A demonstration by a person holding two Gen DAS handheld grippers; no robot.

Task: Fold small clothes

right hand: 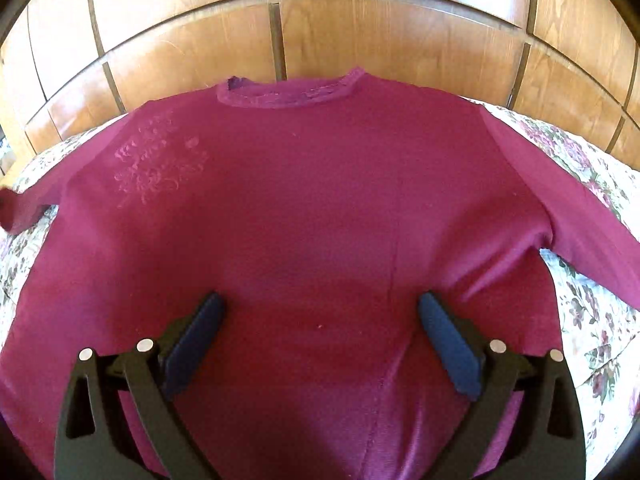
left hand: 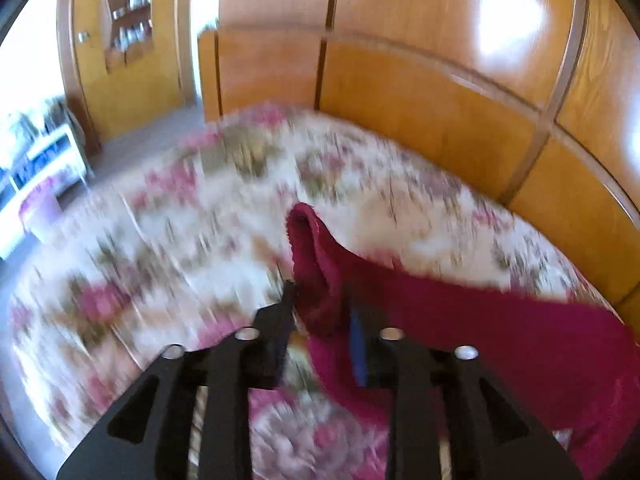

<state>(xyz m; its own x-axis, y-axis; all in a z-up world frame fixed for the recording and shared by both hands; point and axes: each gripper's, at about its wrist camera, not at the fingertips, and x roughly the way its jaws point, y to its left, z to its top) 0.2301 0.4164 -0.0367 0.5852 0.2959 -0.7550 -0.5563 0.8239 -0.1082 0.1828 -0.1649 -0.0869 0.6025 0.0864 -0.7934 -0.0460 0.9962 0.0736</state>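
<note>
A maroon long-sleeved top (right hand: 304, 216) lies spread flat on a bed with a floral cover (right hand: 592, 320), its collar at 12 o'clock in the right wrist view, close against the wooden headboard (right hand: 360, 36), and its sleeves running out toward 9 and 3 o'clock. The right gripper (right hand: 320, 336) hangs over the lower middle of the top with its fingers (right hand: 448, 344) spread wide and nothing between them. In the blurred left wrist view, the left gripper (left hand: 320, 312) has its fingers (left hand: 280, 320) drawn narrow on the cuff end of a sleeve (left hand: 316, 272), which stands up toward 12 o'clock while the rest trails off to 4 o'clock over the cover.
</note>
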